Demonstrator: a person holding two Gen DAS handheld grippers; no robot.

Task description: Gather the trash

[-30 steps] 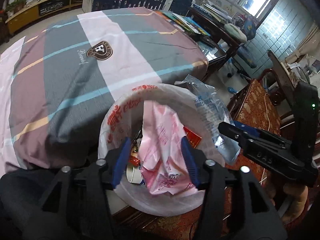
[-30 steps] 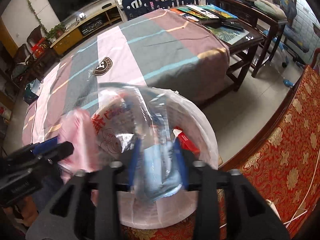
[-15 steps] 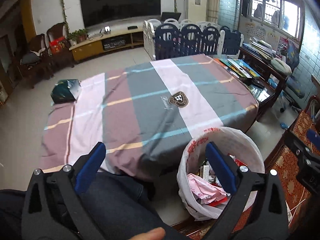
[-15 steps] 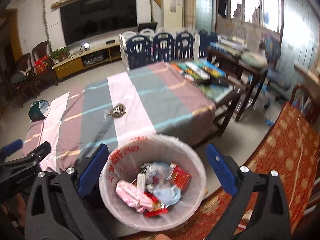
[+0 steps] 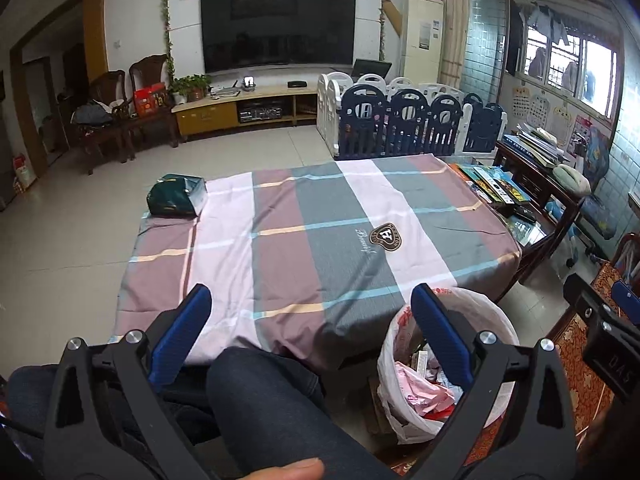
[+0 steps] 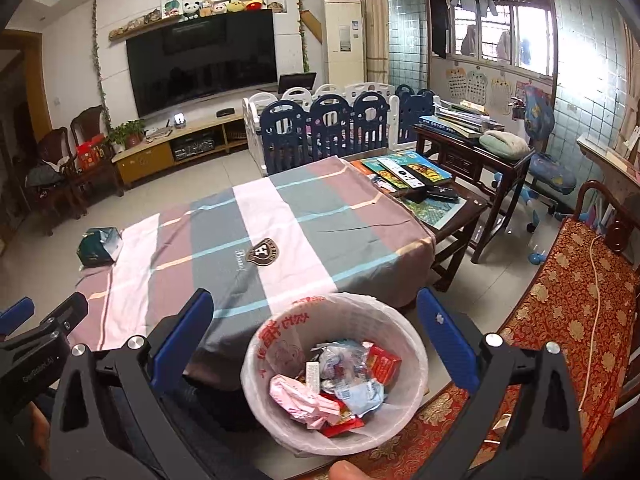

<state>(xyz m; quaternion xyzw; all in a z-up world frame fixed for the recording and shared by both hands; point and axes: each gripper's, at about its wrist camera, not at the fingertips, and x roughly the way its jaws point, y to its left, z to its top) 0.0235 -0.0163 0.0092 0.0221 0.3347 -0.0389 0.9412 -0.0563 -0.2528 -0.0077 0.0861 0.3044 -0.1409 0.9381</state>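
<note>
Big picture first: the counter (image 5: 320,240), draped in its striped cloth, has swung into full view as both claws have lifted up and away from the bin. A second ago both were right down in the bin's mouth; now they hang high above the room.

And look at that counter: only one piece is left on it, a dark green packet (image 5: 174,200) sitting at the far left corner, well apart from everything else. From the right wrist view it shows at the same corner (image 6: 98,246). The books and remotes lie on the wooden side table beyond the cloth, not on it.

Down to the trash bin (image 6: 264,344), lined with a white bag and standing on the floor just beside the counter's near edge. The pink wrapper (image 6: 300,398) that the left claw was pinching a second ago now lies inside, and the clear bluish bag (image 6: 360,392) from the right claw rests next to it among the red scraps. Two drops made, then.

Left claw (image 5: 310,324): spread wide, nothing between its blue pads. Right claw (image 6: 316,328): spread wide too, empty, hanging over the bin.

My read: both loads are delivered, and the green packet looks like the last pickup, a long reach that suits the left claw.
</note>
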